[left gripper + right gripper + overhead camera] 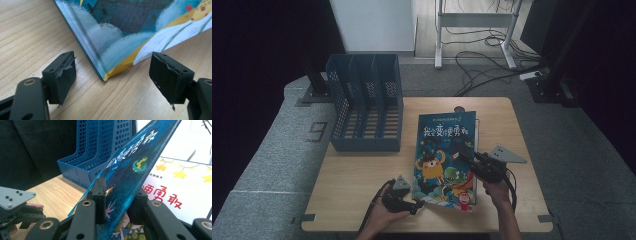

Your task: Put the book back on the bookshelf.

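Note:
A picture book [442, 150] with a blue cartoon cover lies on the wooden table [357, 175], right of centre. My right gripper [464, 157] comes in from the book's right edge. In the right gripper view its jaws are shut [120, 192] on the front cover [130, 162], which is lifted at a slant above a white page with stars and red characters [180, 182]. My left gripper [417, 206] rests on the table at the book's near left corner. Its jaws stand open [113, 65] on either side of that corner [105, 78], not touching it.
A blue three-slot file rack [364, 105] stands at the table's back left, its open slots facing up and forward [95, 150]. Cables [492, 65] and a white desk frame [474, 20] are on the floor beyond the table. Bare wood lies between rack and left hand.

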The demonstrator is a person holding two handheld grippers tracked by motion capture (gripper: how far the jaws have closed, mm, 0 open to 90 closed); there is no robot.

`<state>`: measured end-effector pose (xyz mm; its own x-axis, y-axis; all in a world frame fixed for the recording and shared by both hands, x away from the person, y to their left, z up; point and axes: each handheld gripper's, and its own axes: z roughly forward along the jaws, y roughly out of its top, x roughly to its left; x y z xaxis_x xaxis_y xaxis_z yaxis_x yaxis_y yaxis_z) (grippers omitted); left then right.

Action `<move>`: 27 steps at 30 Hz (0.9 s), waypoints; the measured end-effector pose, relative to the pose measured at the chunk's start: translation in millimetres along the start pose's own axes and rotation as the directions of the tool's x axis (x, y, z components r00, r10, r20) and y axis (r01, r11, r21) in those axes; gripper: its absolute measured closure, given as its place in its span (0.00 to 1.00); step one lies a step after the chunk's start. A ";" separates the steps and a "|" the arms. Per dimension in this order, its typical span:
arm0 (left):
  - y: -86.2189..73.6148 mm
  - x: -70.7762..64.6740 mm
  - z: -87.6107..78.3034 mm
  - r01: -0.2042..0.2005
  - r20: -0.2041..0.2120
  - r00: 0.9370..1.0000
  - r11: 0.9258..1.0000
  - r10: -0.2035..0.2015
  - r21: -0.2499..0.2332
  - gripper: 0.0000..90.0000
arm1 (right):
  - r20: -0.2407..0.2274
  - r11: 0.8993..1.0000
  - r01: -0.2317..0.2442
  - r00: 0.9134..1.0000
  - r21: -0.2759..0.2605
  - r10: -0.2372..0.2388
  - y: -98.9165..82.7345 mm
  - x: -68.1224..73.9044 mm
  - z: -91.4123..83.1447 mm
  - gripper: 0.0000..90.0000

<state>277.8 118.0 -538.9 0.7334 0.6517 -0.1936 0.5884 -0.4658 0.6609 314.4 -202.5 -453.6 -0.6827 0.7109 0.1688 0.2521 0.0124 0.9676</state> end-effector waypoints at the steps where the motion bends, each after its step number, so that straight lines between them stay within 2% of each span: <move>1: 0.1 -0.3 -0.1 -0.003 0.004 1.000 1.000 0.003 0.001 0.24 | 0.000 1.000 0.001 1.000 0.000 -0.001 0.0 0.1 -0.1 0.78; 7: 0.6 -2.3 0.4 -0.007 0.005 1.000 1.000 0.007 -0.006 0.23 | 0.001 1.000 0.001 1.000 -0.001 -0.001 0.1 0.2 -0.3 0.78; 9: 0.7 -1.5 -0.8 0.005 -0.018 1.000 1.000 -0.005 -0.023 0.24 | 0.001 1.000 0.003 1.000 -0.003 -0.003 0.1 0.5 -0.4 0.78; 12: 0.7 -1.5 -1.3 0.005 -0.018 1.000 1.000 -0.005 -0.022 0.25 | 0.002 1.000 0.007 1.000 -0.004 -0.007 0.4 1.1 -0.6 0.78; 17: 0.7 -4.9 -0.3 -0.023 0.013 1.000 1.000 0.023 -0.002 0.25 | 0.002 1.000 0.006 1.000 -0.003 -0.006 0.5 1.1 -0.5 0.78; 27: 0.5 -6.0 0.1 -0.029 -0.009 1.000 1.000 0.029 -0.005 0.24 | 0.005 1.000 0.002 1.000 -0.002 -0.002 0.3 0.8 -0.5 0.78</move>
<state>273.8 113.8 -537.4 0.7469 0.6434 -0.1680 0.5652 -0.4811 0.6701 313.6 -202.3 -453.1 -0.6795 0.7146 0.1663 0.2498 0.0123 0.9682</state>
